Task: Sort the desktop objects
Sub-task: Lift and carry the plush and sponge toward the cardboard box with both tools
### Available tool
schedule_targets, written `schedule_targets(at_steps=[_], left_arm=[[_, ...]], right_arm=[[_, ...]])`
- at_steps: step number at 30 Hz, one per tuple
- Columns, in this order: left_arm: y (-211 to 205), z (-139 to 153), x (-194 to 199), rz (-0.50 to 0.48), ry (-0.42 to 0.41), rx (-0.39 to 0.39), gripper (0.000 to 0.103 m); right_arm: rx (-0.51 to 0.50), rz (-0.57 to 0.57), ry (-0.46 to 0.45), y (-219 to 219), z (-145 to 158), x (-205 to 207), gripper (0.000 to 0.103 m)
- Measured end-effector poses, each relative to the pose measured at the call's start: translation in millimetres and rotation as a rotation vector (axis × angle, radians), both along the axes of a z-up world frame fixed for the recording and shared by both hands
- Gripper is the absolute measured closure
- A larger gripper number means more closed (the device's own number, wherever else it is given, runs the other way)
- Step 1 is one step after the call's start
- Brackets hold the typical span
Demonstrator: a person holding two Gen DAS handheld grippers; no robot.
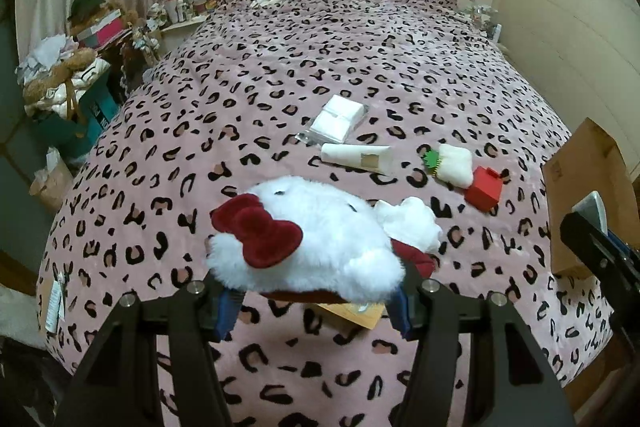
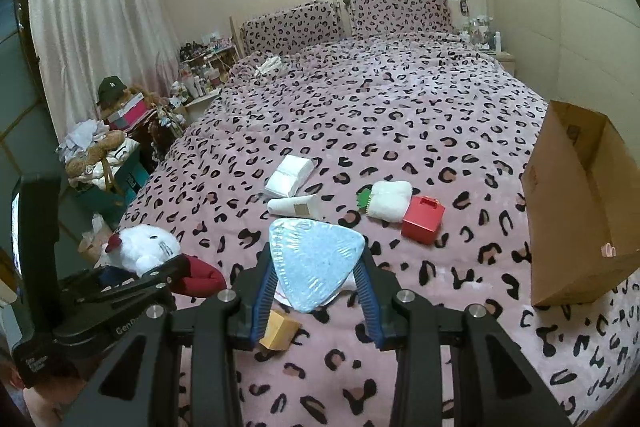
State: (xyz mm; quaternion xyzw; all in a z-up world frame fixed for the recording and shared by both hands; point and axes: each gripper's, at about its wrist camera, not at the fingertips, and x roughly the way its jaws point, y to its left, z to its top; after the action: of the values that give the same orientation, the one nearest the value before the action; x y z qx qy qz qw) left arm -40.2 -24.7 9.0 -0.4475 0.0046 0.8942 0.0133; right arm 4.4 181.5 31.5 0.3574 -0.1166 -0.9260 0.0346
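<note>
**Plush and Pad Held Over Leopard Bed**

Stood open at the bed's right edge: brown cardboard box (image 2: 576,211), contents hidden; lay on pink leopard-print bedspread (image 2: 400,115): white wrapped packet (image 2: 289,175), white paper tube (image 2: 294,207), white rolled towel (image 2: 390,205), red gift box (image 2: 423,219), small tan box (image 2: 278,329). Clamped in left gripper (image 1: 316,301): white plush cat with red bow (image 1: 308,243); pinched in right gripper (image 2: 316,291): pale blue triangular pad (image 2: 314,263). Beyond: matching pillows (image 2: 344,17), pink curtain (image 2: 96,27), cluttered shelves.
</note>
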Motion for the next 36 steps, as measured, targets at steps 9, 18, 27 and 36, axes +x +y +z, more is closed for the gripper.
schedule_targets(at_steps=[9, 18, 27, 36], left_arm=[[13.9, 6.5, 14.1, -0.027, 0.006, -0.017, 0.043], [30.4, 11.0, 20.1, -0.048, 0.015, -0.028, 0.043], [58.1, 14.2, 26.6, -0.103, 0.019, -0.033, 0.043], [76.1, 15.6, 32.0, -0.139, 0.018, -0.028, 0.043]], right_arm=[[0.008, -0.002, -0.003, 1.6, 0.7, 15.8, 0.065], [0.022, -0.017, -0.008, 10.8, 0.4, 27.9, 0.065], [0.032, -0.053, -0.008, 28.3, 1.8, 39.3, 0.065], [0.060, -0.103, -0.026, 45.9, -0.1, 52.4, 0.065]])
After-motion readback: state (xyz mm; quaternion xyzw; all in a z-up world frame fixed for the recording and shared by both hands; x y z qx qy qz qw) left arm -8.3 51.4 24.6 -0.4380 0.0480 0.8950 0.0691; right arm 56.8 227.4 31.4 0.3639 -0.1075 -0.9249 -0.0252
